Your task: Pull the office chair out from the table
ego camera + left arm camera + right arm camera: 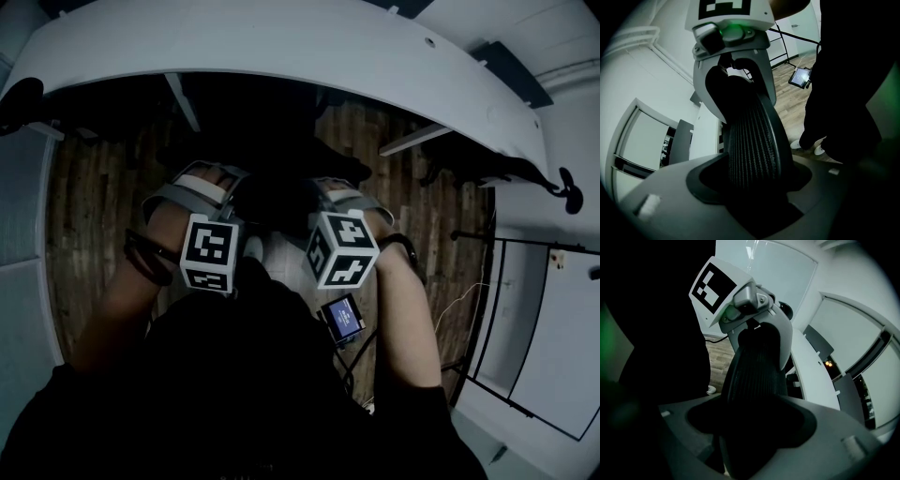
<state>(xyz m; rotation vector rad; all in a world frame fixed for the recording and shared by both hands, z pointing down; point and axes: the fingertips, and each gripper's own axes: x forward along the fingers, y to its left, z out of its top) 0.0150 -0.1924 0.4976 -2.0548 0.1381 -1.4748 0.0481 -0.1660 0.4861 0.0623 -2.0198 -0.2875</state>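
Note:
The black office chair (pixel 272 192) stands just in front of the curved white table (pixel 281 42), its seat dark under the table's edge. Both grippers hold the top edge of its mesh backrest, side by side. In the left gripper view the ribbed backrest edge (pixel 752 145) runs up between my left gripper's (pixel 754 187) jaws, which are shut on it. The right gripper (pixel 736 79) clamps the same edge further along. In the right gripper view the backrest (pixel 752 376) fills the right gripper's (pixel 750 437) jaws, with the left gripper (pixel 759 324) beyond. Both marker cubes (pixel 208 253) show from above.
The floor is wooden planks (pixel 94 206). A small lit screen device (pixel 343 319) with a cable hangs near my right forearm. My legs and white shoes (pixel 806 146) are close behind the chair. A white wall and framed glass panels (pixel 544 328) stand at the right.

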